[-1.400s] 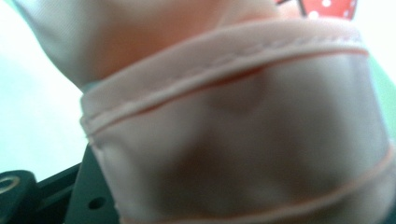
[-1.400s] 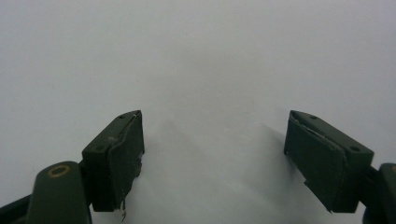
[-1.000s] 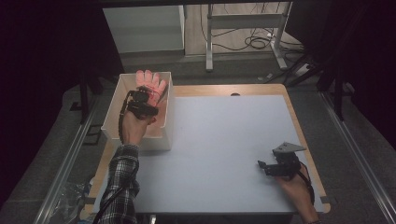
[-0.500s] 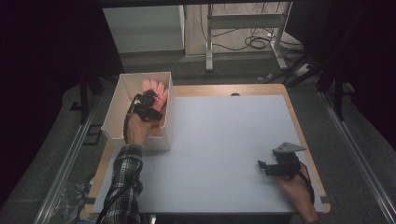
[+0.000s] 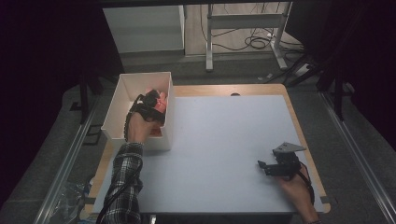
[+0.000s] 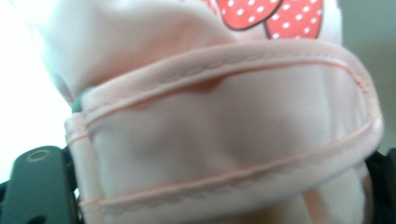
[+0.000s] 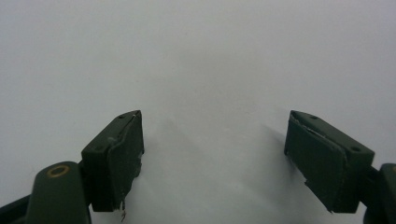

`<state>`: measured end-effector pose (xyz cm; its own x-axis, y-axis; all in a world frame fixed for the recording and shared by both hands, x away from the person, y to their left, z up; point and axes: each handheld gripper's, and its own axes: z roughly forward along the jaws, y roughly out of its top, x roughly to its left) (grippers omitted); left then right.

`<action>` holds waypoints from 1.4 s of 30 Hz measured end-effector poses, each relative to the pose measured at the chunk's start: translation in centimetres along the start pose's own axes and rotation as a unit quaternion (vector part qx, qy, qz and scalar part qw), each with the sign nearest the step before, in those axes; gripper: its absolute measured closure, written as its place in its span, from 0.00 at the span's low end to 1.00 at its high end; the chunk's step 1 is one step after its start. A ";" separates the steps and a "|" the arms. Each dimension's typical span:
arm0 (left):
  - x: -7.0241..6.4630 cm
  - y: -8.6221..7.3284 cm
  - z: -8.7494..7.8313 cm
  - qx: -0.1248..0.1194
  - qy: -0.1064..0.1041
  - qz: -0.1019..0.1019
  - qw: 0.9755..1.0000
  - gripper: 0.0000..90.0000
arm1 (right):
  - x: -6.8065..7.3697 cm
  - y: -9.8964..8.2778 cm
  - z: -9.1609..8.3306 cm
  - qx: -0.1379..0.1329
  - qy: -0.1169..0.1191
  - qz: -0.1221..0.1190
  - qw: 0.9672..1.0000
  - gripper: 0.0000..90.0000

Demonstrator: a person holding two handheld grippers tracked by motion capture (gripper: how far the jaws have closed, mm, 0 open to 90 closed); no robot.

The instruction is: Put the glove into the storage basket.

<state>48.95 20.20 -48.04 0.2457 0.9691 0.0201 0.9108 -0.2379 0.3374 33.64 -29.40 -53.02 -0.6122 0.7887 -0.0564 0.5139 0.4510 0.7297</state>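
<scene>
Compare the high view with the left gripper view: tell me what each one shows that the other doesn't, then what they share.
High view alone: the white box at the table's left edge, the grey table mat, the plaid sleeve, and the right hand-held gripper resting near the right edge.

Left gripper view alone: the garment's detail, a stitched pink band and a red patch with white dots.

Shared: the pink garment between the jaws of the left hand-held gripper, which the high view places inside the box.
</scene>
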 end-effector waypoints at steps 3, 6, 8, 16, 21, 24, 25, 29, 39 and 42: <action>0.2 -0.1 -0.2 -0.005 -0.002 -0.004 1.000 0.13 | 0.0 0.0 0.0 0.000 0.000 0.000 1.000 0.22; 0.3 -0.2 -0.5 -0.010 0.000 -0.005 1.000 0.10 | 0.0 0.0 0.0 0.000 0.000 0.000 1.000 0.22; 0.4 -0.4 -0.7 -0.015 -0.005 -0.006 1.000 0.10 | 0.0 0.0 0.0 0.000 0.000 0.000 1.000 0.22; 0.6 -0.8 -1.0 -0.018 -0.029 -0.001 0.999 0.05 | 0.0 0.0 0.0 0.000 -0.001 0.000 1.000 0.22; 0.5 -0.8 -1.3 -0.027 -0.023 0.010 0.999 0.13 | 0.0 0.0 0.0 0.000 -0.001 0.000 1.000 0.22; 0.3 -0.5 -1.4 -0.042 -0.015 0.007 0.999 0.20 | 0.0 0.0 0.0 0.000 -0.001 0.000 1.000 0.22; 0.3 -0.3 -1.3 -0.048 -0.014 0.003 0.999 0.21 | 0.0 0.0 0.0 0.000 -0.001 0.000 1.000 0.22; 0.4 0.0 -1.0 -0.053 -0.018 -0.002 0.998 0.20 | 0.0 0.0 0.0 0.000 -0.001 0.000 1.000 0.22; 0.9 -0.7 -2.9 -0.078 -0.046 0.002 0.996 0.08 | 0.0 0.0 0.0 0.000 -0.001 0.000 1.000 0.22; 0.9 -0.9 -3.6 -0.092 -0.047 0.002 0.995 0.07 | 0.0 0.0 0.0 0.000 -0.001 0.001 1.000 0.22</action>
<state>47.11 21.51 -44.93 0.2862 0.9561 -0.0634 0.8360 -0.2169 0.5040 33.63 -29.37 -53.02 -0.6101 0.7902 -0.0574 0.5140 0.4499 0.7303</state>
